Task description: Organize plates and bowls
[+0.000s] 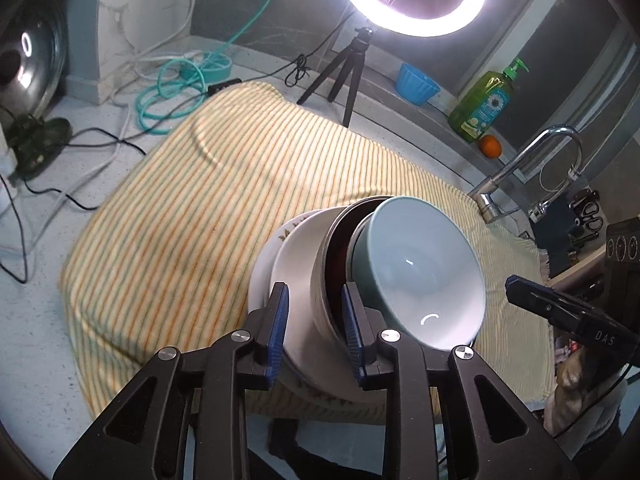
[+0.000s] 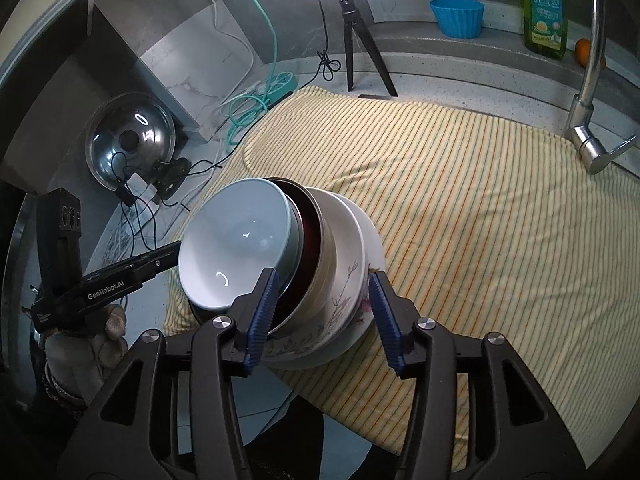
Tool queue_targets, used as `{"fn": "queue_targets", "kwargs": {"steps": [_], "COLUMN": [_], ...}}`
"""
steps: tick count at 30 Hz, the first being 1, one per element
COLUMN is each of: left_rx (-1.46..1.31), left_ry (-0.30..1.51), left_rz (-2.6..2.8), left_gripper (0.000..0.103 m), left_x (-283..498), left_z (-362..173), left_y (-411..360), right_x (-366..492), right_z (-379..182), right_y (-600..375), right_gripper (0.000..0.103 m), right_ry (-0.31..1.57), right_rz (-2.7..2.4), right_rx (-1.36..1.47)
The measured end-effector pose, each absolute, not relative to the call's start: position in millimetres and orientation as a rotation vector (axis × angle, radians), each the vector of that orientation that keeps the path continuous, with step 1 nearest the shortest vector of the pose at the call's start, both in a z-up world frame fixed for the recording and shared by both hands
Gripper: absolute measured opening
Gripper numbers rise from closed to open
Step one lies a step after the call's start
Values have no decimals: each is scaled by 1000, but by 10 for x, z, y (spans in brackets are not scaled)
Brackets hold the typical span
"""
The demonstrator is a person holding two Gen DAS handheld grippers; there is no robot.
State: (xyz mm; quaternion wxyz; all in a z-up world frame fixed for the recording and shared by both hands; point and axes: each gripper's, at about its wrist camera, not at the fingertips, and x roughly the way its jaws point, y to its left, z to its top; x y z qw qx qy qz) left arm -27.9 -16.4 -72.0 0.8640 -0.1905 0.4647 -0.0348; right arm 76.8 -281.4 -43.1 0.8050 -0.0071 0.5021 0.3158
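A nested stack of dishes sits on the striped cloth (image 1: pixel 200 208): a pale blue bowl (image 1: pixel 424 272) on top, inside a dark-lined metal bowl (image 1: pixel 340 240), on white floral dishes (image 1: pixel 296 264). The stack also shows in the right wrist view, with the blue bowl (image 2: pixel 236 244) and the floral dishes (image 2: pixel 344 280). My left gripper (image 1: pixel 314 328) closes around the stack's edge, its fingers (image 1: pixel 280 320) touching the white dish and metal bowl. My right gripper (image 2: pixel 324 312) straddles the other side of the stack, its jaws wider than the dishes.
A ring light on a tripod (image 1: pixel 344 72), a blue cup (image 1: pixel 416 84), a green soap bottle (image 1: pixel 484 104) and an orange (image 1: pixel 490 146) stand at the back. A faucet (image 1: pixel 520 172) is right. Cables (image 1: pixel 168 92) and a steel lid (image 2: pixel 128 140) lie left.
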Motion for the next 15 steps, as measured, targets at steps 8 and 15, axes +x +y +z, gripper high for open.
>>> {"fn": "queue_targets", "kwargs": {"steps": [8, 15], "left_rx": [-263, -225], "left_ry": [901, 857], "left_rz": [-29, -28], "left_gripper": [63, 74], "left_x": [-529, -728], "left_z": [-397, -225], "left_y": [-451, -664], "right_x": [540, 302], "right_z": [-263, -34], "right_y": [-2930, -3013], "right_gripper": [78, 86], "right_ry": [976, 883], "right_rz": [650, 653], "right_rx": [-99, -139]}}
